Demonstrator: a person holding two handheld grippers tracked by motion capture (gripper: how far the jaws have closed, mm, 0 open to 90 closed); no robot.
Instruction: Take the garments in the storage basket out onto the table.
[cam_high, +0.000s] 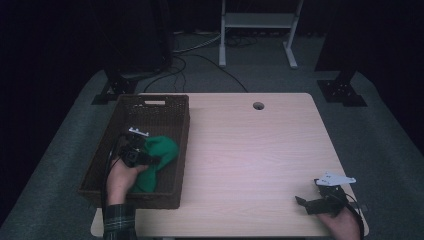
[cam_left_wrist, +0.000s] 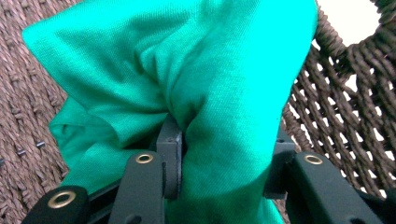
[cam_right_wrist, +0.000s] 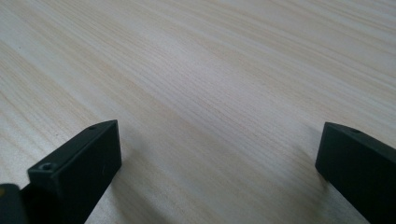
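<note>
A green cloth (cam_high: 159, 158) lies bunched inside the brown wicker basket (cam_high: 165, 102) at the table's left. My left gripper (cam_high: 142, 150) reaches into the basket and is shut on the green cloth (cam_left_wrist: 201, 93), whose folds bulge up between the two black jaws and hide their tips. Behind the cloth I see the wicker basket wall (cam_left_wrist: 336, 116). My right gripper (cam_high: 302, 202) rests low over the table's front right corner, held by a hand. Its jaws stand wide open over bare wood (cam_right_wrist: 210, 93) with nothing between them.
The light wooden table (cam_high: 250, 145) has a round cable hole (cam_high: 258, 106) near its far edge. Beyond it stand a white frame (cam_high: 257, 22) and dark stands with cables on grey carpet.
</note>
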